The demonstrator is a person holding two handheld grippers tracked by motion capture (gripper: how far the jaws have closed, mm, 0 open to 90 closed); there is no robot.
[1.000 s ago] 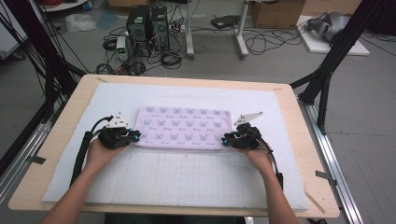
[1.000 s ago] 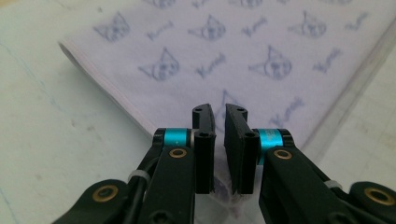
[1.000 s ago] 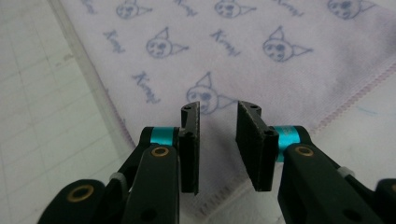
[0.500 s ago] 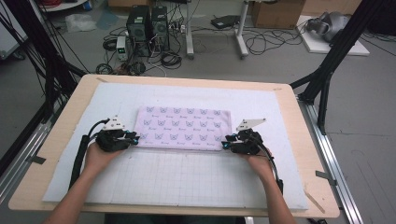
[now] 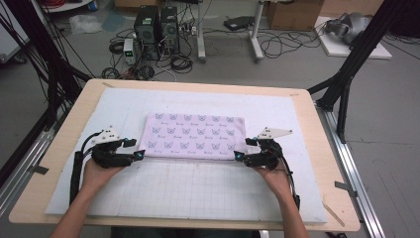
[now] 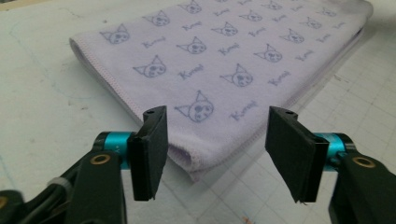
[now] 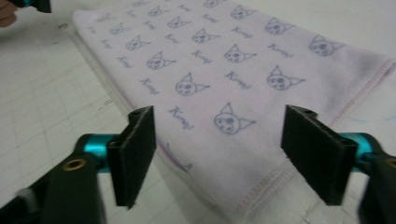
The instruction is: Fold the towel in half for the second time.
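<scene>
The folded lilac towel (image 5: 194, 136) with its cat-face print lay flat in the middle of the high view, on the white gridded mat (image 5: 188, 191) that covered most of the wooden table (image 5: 317, 148); its long edges ran across the frame, and a broad band of bare mat lay below it towards the bottom of the picture, with narrower strips to its left, right and top. The left gripper (image 5: 139, 154) sat at the lower left corner of the towel, the right gripper (image 5: 237, 157) at the lower right corner, each held in a hand coming up from the bottom edge; both sets of jaws had just been opening, and they stood wide, the pads pressing on nothing.

The left gripper view showed what the high view could not: the folded corner of the towel (image 6: 224, 79) lay just ahead of the left gripper (image 6: 212, 144), between the lines of the two spread pads but free of them, its rounded fold and stitched hem plain in the lower centre of the frame; the right gripper view showed the right gripper (image 7: 219, 158) likewise spread over the towel (image 7: 219, 70), whose layered, stitched edge ran down the right of that frame, and the grid lines of the mat (image 7: 42, 107) filled its left side
</scene>
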